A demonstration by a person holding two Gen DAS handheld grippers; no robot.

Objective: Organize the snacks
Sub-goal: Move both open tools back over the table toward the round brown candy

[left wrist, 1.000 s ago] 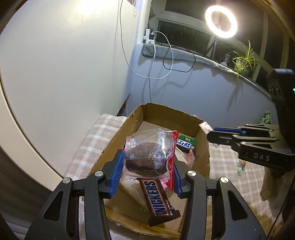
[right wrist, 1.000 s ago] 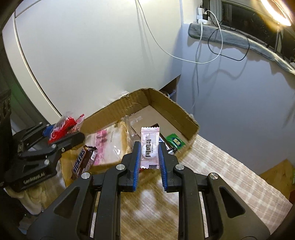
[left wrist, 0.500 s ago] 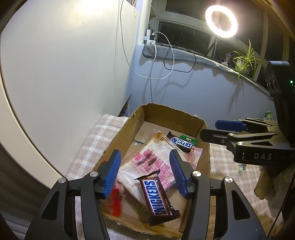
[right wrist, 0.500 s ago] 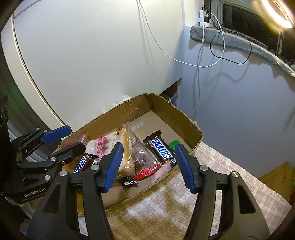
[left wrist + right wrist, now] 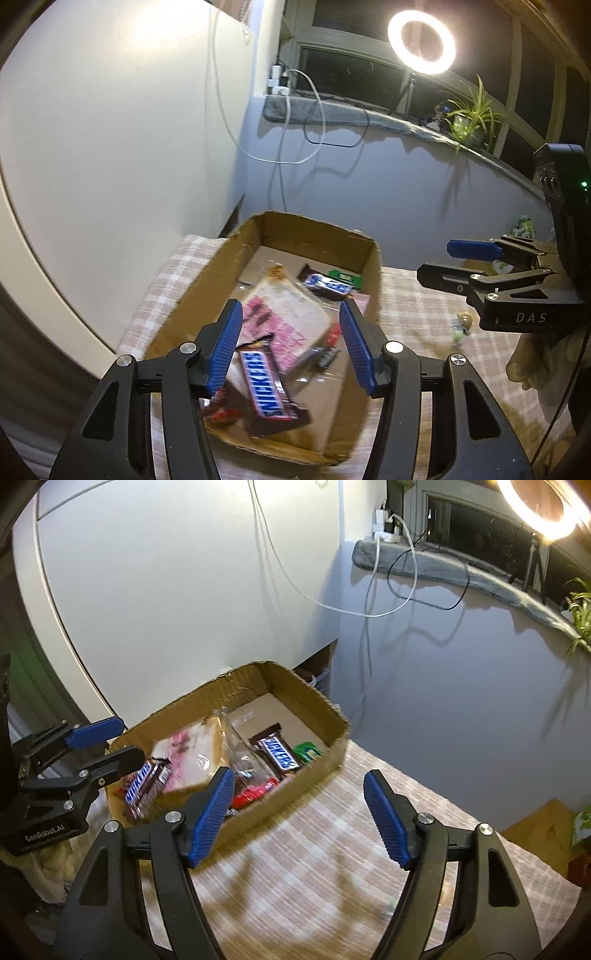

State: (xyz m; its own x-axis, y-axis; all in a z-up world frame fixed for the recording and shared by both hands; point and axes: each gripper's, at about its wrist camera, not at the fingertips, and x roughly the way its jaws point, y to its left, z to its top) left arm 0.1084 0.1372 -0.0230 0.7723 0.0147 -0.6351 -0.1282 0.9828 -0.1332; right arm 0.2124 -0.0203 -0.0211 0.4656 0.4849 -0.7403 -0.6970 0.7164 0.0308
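Your left gripper [image 5: 291, 343] hangs half open over the shallow brown corrugated cardboard box [image 5: 372, 280], its ribbed blue pads clear of everything. Your right gripper [image 5: 297, 812] holds nothing; its jaws are opening above the checked woven tablecloth [image 5: 332, 867], beside the box wall. The snacks lie inside the box: two glossy brown Snickers bars [image 5: 264, 387], a clear crinkled bread packet with pink print [image 5: 288, 317] and a small green packet [image 5: 308, 751]. Smooth pale walls, trailing cables and a glowing ring light [image 5: 421, 42] stand behind.
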